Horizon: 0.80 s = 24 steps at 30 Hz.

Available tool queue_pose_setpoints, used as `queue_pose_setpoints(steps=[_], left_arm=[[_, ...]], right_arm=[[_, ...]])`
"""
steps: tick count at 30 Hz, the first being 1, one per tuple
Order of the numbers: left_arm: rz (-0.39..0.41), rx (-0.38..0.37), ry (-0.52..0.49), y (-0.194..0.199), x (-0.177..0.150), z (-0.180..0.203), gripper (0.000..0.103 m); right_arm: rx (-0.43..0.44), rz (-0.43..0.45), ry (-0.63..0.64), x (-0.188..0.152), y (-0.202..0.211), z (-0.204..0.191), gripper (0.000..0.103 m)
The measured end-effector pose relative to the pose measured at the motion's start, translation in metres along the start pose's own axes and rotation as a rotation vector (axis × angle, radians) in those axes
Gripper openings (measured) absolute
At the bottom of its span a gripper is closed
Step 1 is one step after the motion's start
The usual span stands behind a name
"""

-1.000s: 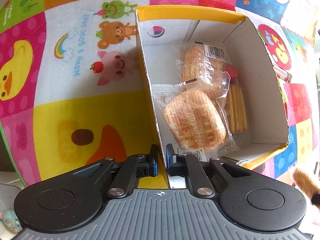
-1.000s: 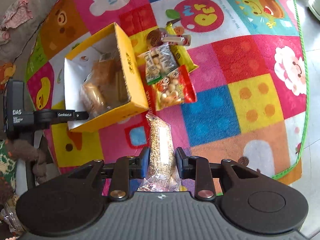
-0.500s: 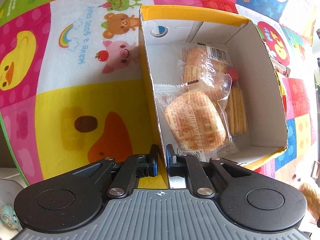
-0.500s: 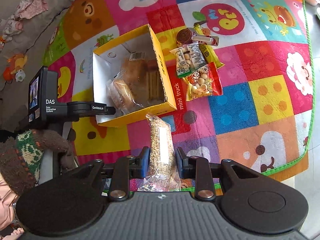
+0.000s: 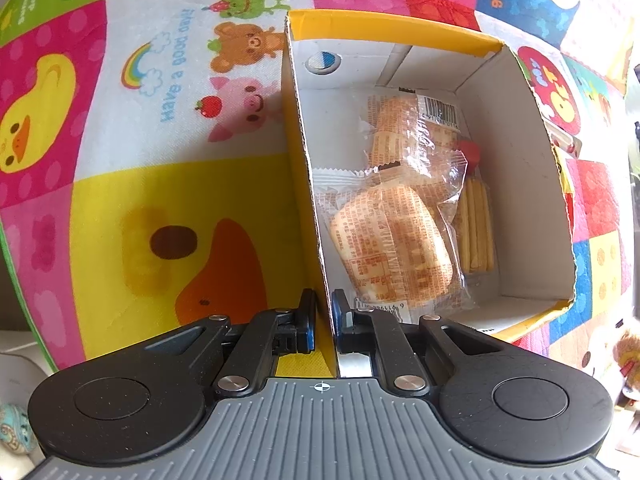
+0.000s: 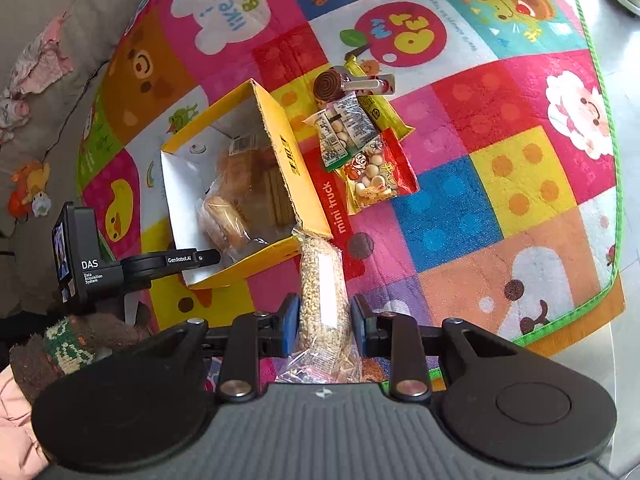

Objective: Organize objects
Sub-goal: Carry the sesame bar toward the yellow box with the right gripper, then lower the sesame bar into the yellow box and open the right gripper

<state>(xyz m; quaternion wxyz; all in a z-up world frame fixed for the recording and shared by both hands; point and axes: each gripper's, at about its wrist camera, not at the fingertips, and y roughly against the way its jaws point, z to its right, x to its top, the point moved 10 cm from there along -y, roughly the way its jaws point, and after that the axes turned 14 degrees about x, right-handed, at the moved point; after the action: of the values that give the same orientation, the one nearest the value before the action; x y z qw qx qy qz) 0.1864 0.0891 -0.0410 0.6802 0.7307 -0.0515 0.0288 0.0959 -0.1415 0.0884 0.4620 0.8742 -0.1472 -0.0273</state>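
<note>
Right tongs (image 6: 325, 322) (gripping grain packet (image 6: 323, 288)) risen; left tongs (image 5: 324, 312) pinch box wall (image 5: 308, 184).

The left tool (image 5: 323, 312) is pointed steeply down, its jaws clamped on a thin box wall (image 5: 316, 240). The right tool (image 6: 325, 320) is closed on a grain packet (image 6: 323, 292).

The biscuit sticks (image 5: 475, 228) lie half hidden under the wrapped cake (image 5: 394, 240).

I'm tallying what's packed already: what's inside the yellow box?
Inside the yellow box: two wrapped cakes, overlapping, and a pack of biscuit sticks partly beneath them. Anything beneath is covered.
</note>
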Motion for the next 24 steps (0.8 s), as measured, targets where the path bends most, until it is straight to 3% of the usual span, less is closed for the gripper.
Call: queue_pose_setpoints(steps=[8,13,17,22,24], left_arm=[[-0.003,0.003,-0.002,0.0,0.0,0.0,0.011],[-0.008,0.008,0.008,0.0,0.001,0.001,0.01],[-0.023,0.001,0.045,-0.002,0.002,-0.001,0.01],[-0.035,0.006,0.063,-0.004,0.001,-0.001,0.01],[-0.043,0.008,0.069,-0.006,0.002,-0.002,0.01]], right_arm=[[0.023,-0.093,0.049,-0.017,-0.005,-0.024,0.027],[0.026,-0.116,0.146,-0.002,-0.006,-0.054,0.027],[0.033,-0.081,0.206,0.034,-0.009,-0.08,0.027],[0.06,0.083,0.324,0.084,-0.01,-0.114,0.029],[0.054,0.052,0.359,0.087,-0.019,-0.115,0.035]])
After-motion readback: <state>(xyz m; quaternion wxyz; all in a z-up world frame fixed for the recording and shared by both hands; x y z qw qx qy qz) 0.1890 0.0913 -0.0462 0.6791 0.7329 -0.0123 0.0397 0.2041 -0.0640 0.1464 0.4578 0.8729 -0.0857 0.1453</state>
